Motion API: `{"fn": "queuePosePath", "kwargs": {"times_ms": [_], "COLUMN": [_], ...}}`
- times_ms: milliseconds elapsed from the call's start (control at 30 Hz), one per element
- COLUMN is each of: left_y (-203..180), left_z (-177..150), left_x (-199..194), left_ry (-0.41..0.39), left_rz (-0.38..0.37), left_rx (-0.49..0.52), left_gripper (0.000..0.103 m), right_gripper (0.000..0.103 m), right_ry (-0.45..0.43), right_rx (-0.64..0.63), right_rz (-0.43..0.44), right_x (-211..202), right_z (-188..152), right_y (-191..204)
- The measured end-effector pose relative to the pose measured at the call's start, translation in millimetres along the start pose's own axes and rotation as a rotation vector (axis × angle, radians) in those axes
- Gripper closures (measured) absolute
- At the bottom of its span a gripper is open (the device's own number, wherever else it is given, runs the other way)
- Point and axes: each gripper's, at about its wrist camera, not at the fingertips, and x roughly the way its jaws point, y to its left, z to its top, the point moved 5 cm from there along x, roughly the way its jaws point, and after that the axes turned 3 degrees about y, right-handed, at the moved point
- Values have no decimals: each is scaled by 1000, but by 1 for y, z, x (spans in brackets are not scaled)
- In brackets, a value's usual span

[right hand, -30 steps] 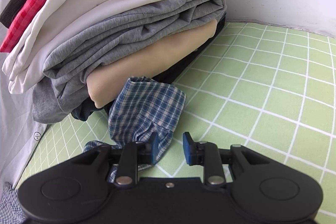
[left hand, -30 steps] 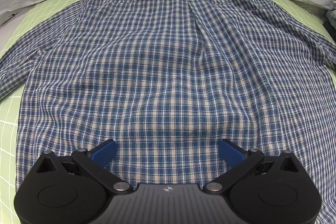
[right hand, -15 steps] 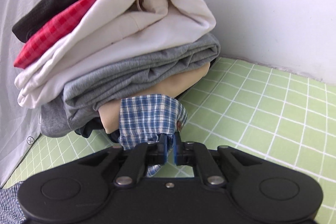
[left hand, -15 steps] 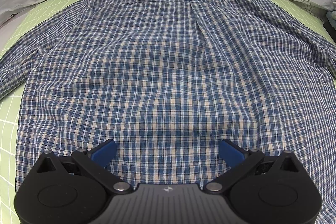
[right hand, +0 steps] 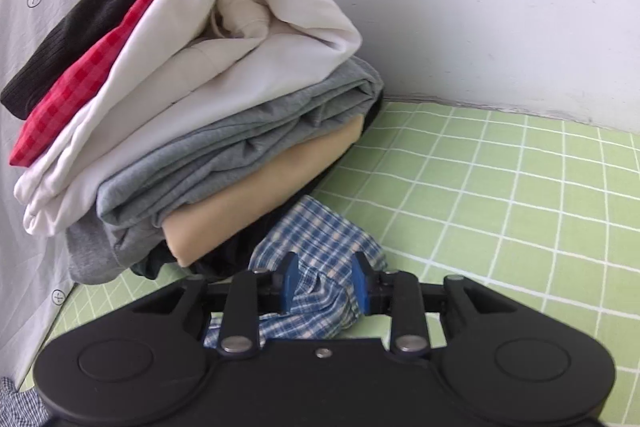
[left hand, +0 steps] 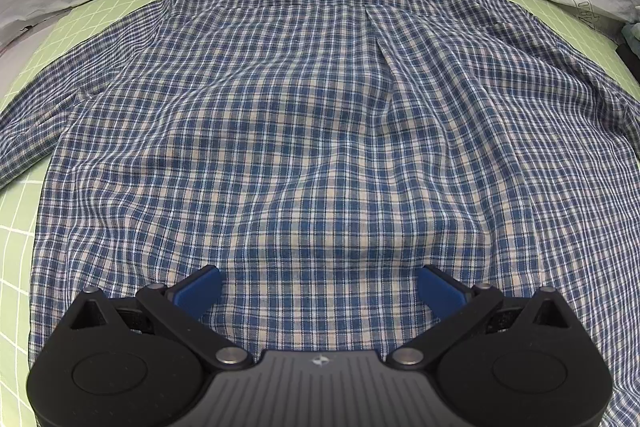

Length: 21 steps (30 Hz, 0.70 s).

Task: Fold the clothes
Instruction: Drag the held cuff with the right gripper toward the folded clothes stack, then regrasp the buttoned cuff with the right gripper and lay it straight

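Blue-checked cotton of the plaid shirt (left hand: 312, 131) fills the left wrist view, spread back-up on the green grid mat (left hand: 24, 227), with the left gripper (left hand: 320, 289) fingers wide apart at lower centre. At the right view's lower centre, the right gripper (right hand: 325, 281) fingers are opening around the shirt's cuff (right hand: 320, 247), beside the stack of folded clothes (right hand: 192, 99).

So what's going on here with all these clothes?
Someone is folding laundry with two handheld grippers. A blue plaid shirt lies spread back-up on the green grid mat; the left gripper hovers over its hem, fingers wide apart. The right gripper has the shirt's cuff between its fingers, which are opening, right beside a stack of folded clothes.
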Motion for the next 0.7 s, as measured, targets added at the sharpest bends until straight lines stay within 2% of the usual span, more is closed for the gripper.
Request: {"fn": "queuePosePath", "kwargs": {"times_ms": [200,300,333,367,400,467,633,667,700], "left_y": [0,1,2,3,4,4,8,8,8], "left_z": [2,3,3,2,2,2,3,3,3], "left_x": [1,1,1,1,2,2,2,2,2], "left_ry": [7,9,9,9,9,10,9,9,8], "left_rz": [-2,-2,-3,-4,-4,-5,-3,-3,-4], "left_rx": [4,4,8,10,11,11,7,7,7], "left_gripper": [0,0,0,0,0,0,0,0,0], "right_gripper": [70,71,74,86,102,102,102,99,91], "right_ry": [89,110,113,114,115,104,-52,-29,2], "right_rx": [91,118,112,98,59,-49,-533,-567,-590], "right_rz": [7,58,65,68,56,-6,-216,-207,-188], "right_x": [18,27,29,32,32,30,15,20,25], "right_z": [-19,-24,-25,-25,-24,-21,-22,-26,-29], "right_y": [-15,-11,-8,-4,4,22,88,95,101]}}
